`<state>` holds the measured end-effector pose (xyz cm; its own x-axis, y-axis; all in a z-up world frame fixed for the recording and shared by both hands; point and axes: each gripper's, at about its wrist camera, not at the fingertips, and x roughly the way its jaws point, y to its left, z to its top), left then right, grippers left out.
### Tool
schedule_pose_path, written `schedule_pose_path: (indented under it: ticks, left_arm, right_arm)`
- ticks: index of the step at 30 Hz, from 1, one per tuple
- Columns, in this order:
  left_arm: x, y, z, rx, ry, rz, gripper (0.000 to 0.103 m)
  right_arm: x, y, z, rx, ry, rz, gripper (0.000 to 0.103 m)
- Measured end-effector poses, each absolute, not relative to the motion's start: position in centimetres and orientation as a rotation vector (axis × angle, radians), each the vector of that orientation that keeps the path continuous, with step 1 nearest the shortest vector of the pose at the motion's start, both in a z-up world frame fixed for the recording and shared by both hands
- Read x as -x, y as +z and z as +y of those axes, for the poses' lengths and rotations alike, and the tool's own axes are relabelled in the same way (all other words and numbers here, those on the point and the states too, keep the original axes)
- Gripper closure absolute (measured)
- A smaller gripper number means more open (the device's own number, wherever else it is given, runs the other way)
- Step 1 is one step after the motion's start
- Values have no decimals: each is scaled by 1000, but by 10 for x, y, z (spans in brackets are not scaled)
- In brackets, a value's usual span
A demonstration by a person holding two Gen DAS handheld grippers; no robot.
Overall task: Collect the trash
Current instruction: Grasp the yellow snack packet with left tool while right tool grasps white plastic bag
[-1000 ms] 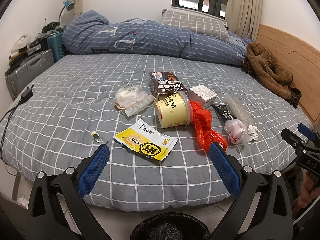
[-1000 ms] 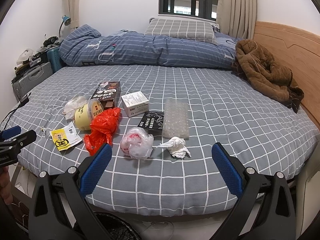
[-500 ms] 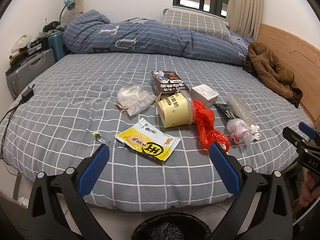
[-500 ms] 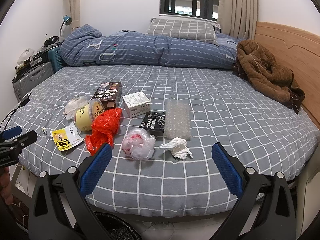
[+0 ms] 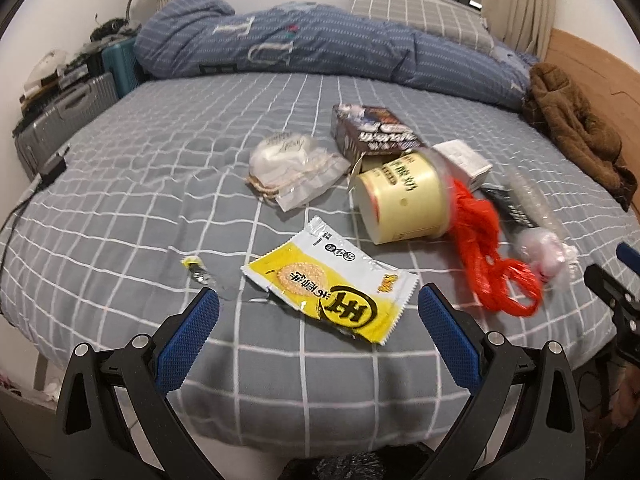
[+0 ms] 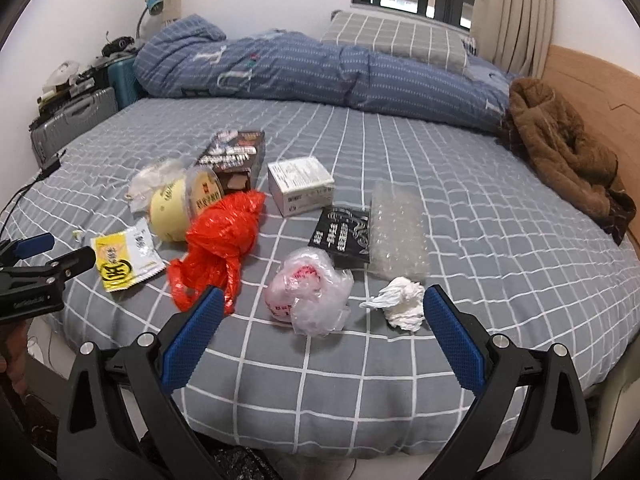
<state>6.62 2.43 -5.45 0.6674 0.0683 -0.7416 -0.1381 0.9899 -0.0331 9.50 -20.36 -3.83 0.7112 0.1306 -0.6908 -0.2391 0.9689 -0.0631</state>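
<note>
From your left wrist camera, your left gripper (image 5: 318, 304) hangs over the near edge of the bed (image 5: 160, 184) with its blue pads spread wide and nothing between them. The yellow snack wrapper (image 5: 332, 284) lies flat just ahead of the tips, nearer the right pad. A small foil scrap (image 5: 196, 271) sits just beyond the left pad. Further out and to the right, the cream tub (image 5: 400, 200) lies on its side, with the red plastic bag (image 5: 486, 248) touching it and trailing toward you. Behind the tub are the dark carton (image 5: 374, 132) and, to its left, a clear bag of wrappers (image 5: 292, 168). A black bin (image 5: 344, 466) shows at the bottom edge, below the gripper

From your right wrist camera, your right gripper (image 6: 320, 308) is likewise wide open and holds nothing. The pink-printed clear bag (image 6: 310, 292) rests between the tips, just ahead. The crumpled tissue (image 6: 400, 302) lies just beside the right pad, and the red plastic bag ends beside the left one. Beyond them lie the black sachet (image 6: 344, 236), the bubble wrap (image 6: 396, 232) touching it on the right, and a white box (image 6: 300, 186) further out. A brown coat (image 6: 560, 156) lies far right
</note>
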Motion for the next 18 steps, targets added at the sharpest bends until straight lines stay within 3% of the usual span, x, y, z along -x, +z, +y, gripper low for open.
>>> schedule_pose_path:
  ticks: [18]
  left_arm:
    - [-128,-89,14,140,275,941,6]
  right_arm:
    - [-141,-68,-186,178,219,815,17]
